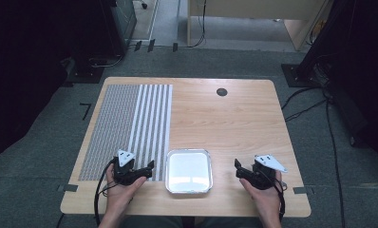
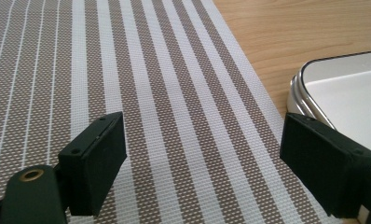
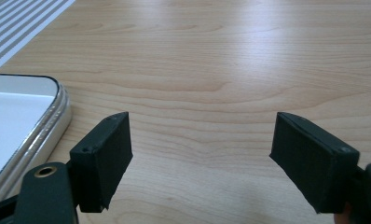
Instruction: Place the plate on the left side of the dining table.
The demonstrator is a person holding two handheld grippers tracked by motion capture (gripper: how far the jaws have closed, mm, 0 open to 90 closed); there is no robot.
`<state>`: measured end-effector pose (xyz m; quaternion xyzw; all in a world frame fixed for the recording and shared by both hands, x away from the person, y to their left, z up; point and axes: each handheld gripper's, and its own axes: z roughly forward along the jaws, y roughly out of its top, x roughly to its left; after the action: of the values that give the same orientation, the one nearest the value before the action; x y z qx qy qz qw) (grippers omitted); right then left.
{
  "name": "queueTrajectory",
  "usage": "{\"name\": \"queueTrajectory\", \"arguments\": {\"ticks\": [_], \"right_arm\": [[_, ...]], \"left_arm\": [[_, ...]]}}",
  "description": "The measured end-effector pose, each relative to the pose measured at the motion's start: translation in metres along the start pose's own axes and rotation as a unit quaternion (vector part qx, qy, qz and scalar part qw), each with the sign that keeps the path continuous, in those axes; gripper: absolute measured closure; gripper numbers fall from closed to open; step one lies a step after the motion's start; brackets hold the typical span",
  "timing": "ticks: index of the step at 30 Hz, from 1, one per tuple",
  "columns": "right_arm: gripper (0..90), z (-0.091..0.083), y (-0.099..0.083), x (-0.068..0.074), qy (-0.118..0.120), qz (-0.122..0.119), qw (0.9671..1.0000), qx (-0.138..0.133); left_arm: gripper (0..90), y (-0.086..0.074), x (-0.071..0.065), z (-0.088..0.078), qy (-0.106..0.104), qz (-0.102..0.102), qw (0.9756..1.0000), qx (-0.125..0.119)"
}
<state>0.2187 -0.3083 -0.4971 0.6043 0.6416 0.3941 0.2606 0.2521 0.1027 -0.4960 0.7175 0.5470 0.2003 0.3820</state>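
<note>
Both hand-held tools, left tool (image 1: pixel 148 168) and right tool (image 1: pixel 239 168), rest at the near edge of the light wooden surface (image 1: pixel 234 118) with jaws spread wide and empty, flanking the empty white rounded-square metal tray (image 1: pixel 188 171) for a two-sided approach, with the brown-and-white striped woven placemat (image 1: pixel 130 118) extending beyond the left tool.

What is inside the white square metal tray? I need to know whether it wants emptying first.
The white square metal tray holds nothing: its flat white bottom shows bare in the high view. The wooden table beneath it is covered, so that patch stays unseen.
</note>
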Motion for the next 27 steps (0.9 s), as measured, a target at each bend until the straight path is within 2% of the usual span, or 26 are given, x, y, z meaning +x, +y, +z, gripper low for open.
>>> {"name": "queueTrajectory", "arguments": {"ticks": [2,5,6,8,9,10,12,13,16,21,27], "right_arm": [[21.5,0.000,0.000,0.002,0.001,-0.002,1.0000,-0.001],[27.4,0.000,-0.001,0.007,0.005,-0.001,1.0000,-0.004],[31.5,-0.001,-0.002,0.010,0.011,0.001,0.9999,-0.008],[39.5,-0.001,-0.002,0.012,0.021,0.009,0.9997,-0.012],[39.5,-0.001,-0.002,0.012,0.021,0.009,0.9997,-0.012],[45.8,-0.001,-0.003,0.014,0.030,0.021,0.9992,-0.015],[48.1,-0.001,-0.003,0.015,0.033,0.023,0.9991,-0.016],[52.1,-0.001,-0.004,0.019,0.039,0.027,0.9987,-0.018],[55.3,0.001,-0.005,0.026,0.046,0.026,0.9984,-0.018],[60.1,0.003,-0.006,0.035,0.054,0.019,0.9982,-0.015],[64.5,0.003,-0.002,0.038,0.060,0.044,0.9971,-0.018]], "left_arm": [[15.1,0.000,-0.002,0.000,-0.002,-0.001,1.0000,0.001],[17.9,0.000,-0.006,0.001,-0.008,-0.007,0.9999,0.004],[23.1,0.000,-0.009,0.000,-0.010,-0.011,0.9999,0.002],[25.3,0.000,-0.011,0.000,-0.017,-0.015,0.9998,0.000],[26.2,0.000,-0.011,0.000,-0.017,-0.015,0.9998,0.000],[28.4,-0.001,-0.013,-0.001,-0.026,-0.018,0.9995,-0.002],[30.7,-0.001,-0.014,-0.001,-0.029,-0.018,0.9994,-0.004],[31.6,-0.001,-0.018,-0.003,-0.030,-0.020,0.9993,-0.006],[35.6,-0.001,-0.023,-0.005,-0.037,-0.019,0.9991,-0.013],[48.0,-0.005,-0.032,-0.009,-0.046,-0.018,0.9987,-0.015],[52.6,-0.009,-0.045,-0.014,-0.060,-0.015,0.9979,-0.017]]}}
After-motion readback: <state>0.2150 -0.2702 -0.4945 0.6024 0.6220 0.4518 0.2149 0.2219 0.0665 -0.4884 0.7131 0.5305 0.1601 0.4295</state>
